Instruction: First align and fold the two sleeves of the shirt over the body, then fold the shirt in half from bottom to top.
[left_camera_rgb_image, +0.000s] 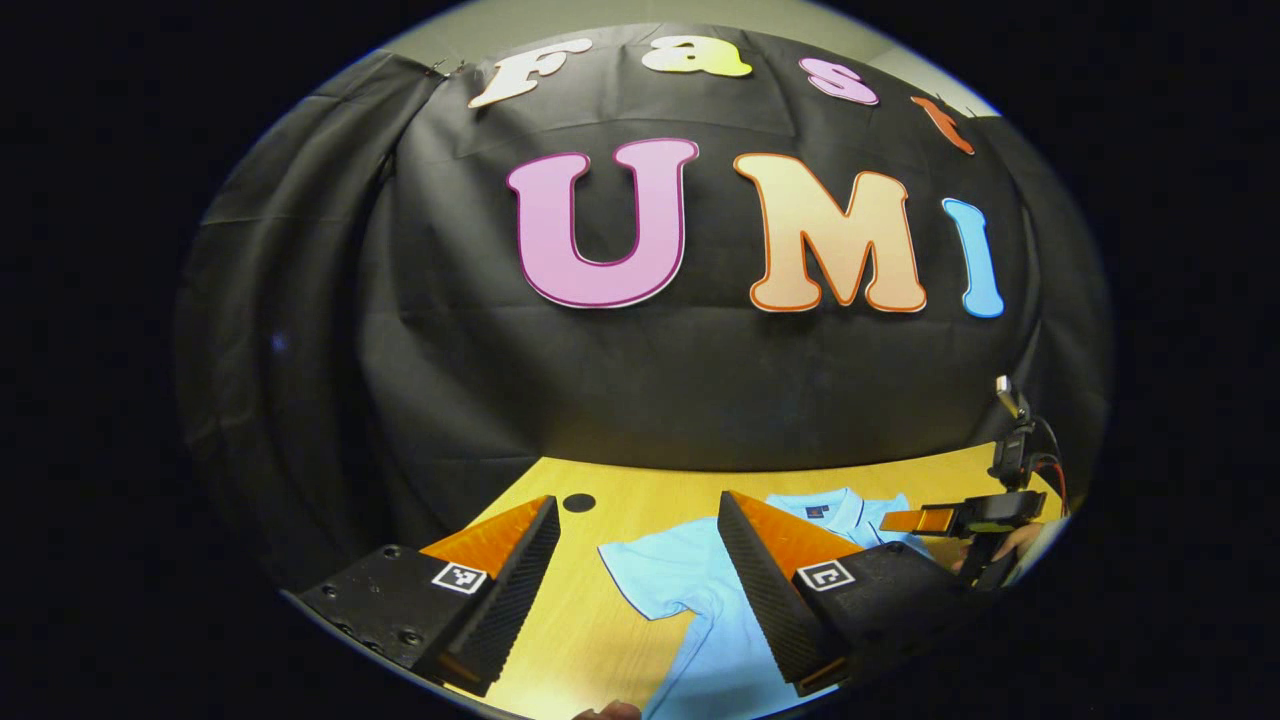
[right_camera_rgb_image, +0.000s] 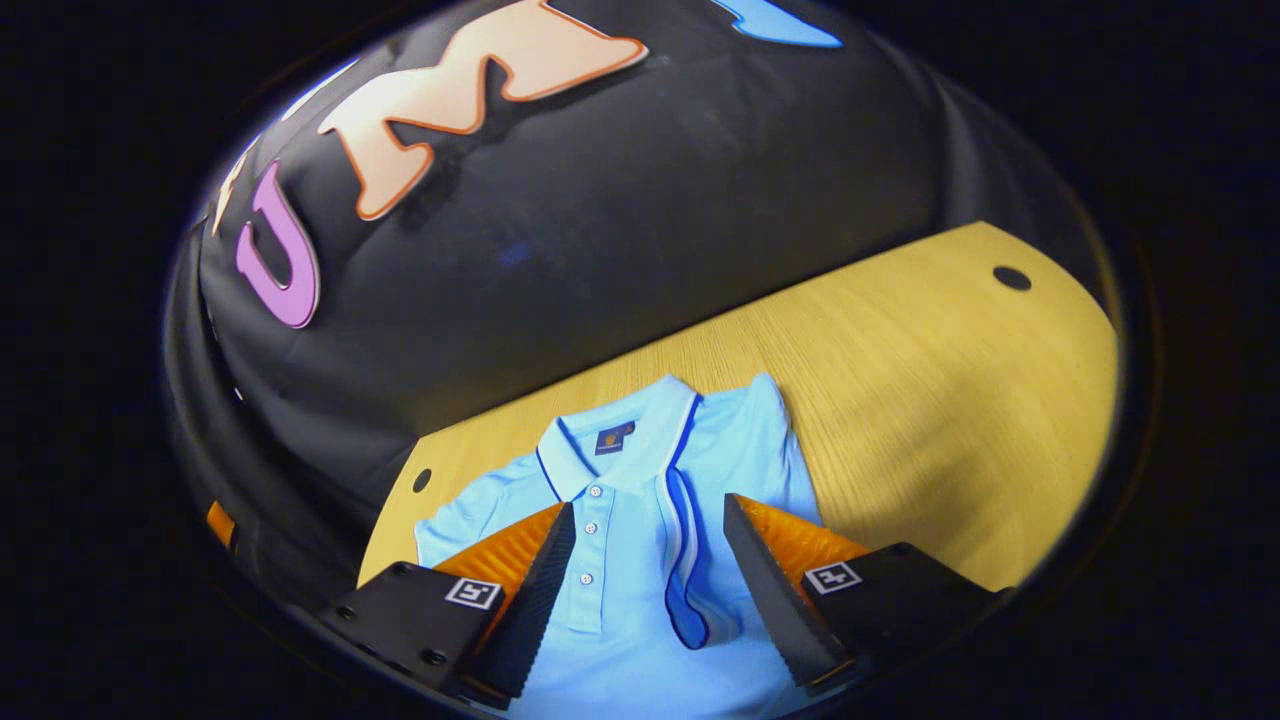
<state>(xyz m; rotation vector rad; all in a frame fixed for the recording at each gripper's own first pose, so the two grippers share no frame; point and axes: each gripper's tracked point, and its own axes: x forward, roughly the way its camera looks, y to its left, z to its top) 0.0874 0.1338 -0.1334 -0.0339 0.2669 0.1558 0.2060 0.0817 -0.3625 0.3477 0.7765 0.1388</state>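
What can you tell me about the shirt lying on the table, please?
The shirt is a light blue polo of soft knit, with dark-trimmed collar, buttoned placket and small dark neck label. It lies flat, front up, on the wooden table. One sleeve is already folded over the body; the other lies spread. Neither tool touches it.

The left gripper (left_camera_rgb_image: 638, 560) hangs with fingers spread wide. The right gripper (right_camera_rgb_image: 648, 565) likewise gapes, seen at three o'clock in the left gripper view.
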